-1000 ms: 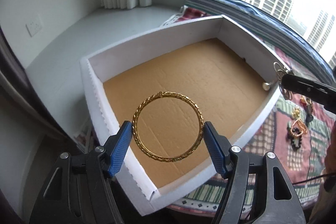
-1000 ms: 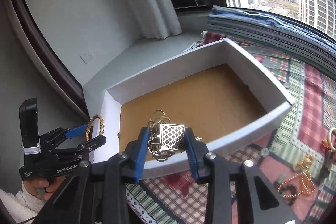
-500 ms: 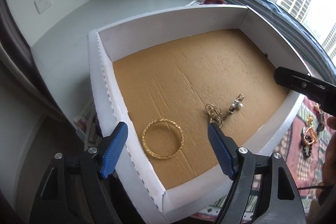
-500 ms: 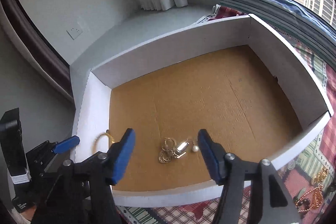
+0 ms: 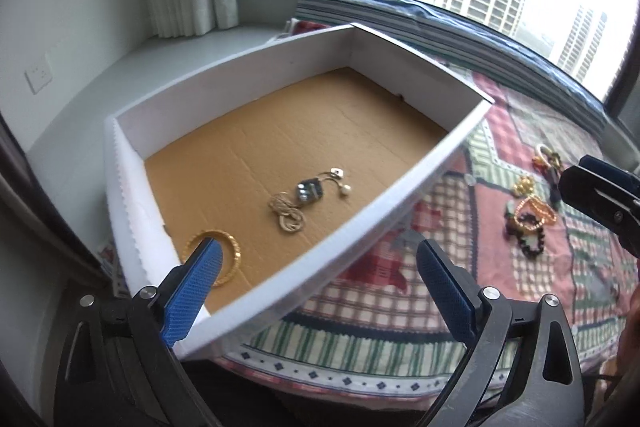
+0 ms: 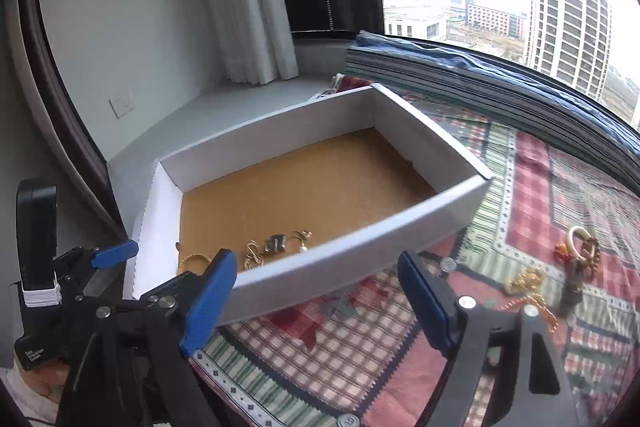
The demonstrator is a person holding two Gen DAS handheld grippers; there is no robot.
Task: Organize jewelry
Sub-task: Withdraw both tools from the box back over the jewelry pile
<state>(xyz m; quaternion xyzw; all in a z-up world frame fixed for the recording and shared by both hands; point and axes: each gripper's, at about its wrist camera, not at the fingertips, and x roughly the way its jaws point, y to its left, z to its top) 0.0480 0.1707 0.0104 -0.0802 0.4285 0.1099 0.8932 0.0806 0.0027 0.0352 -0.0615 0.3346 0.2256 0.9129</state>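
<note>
Both tongs, left point(image 5: 318, 281) and right point(image 6: 316, 293), now spread and empty, are retreating after depositing bangle point(image 5: 234, 255) and earrings point(image 5: 306, 195) in the box point(image 5: 400, 199).

The left gripper point(image 5: 320, 291) has its two blue-padded fingers point(image 5: 192, 291) spread wide apart with nothing between them, and its black frame fills the lower part of its own camera view. The right gripper point(image 6: 320, 301) likewise has its blue fingers point(image 6: 424, 303) splayed wide and holds nothing. In the right wrist view the left gripper point(image 6: 100, 263) shows at the lower left, one blue fingertip visible, with a bit of the person's hand point(image 6: 40, 375) under its black body; in the left wrist view, the right gripper's point(image 5: 600, 195) black frame juts in at the right edge.
</note>
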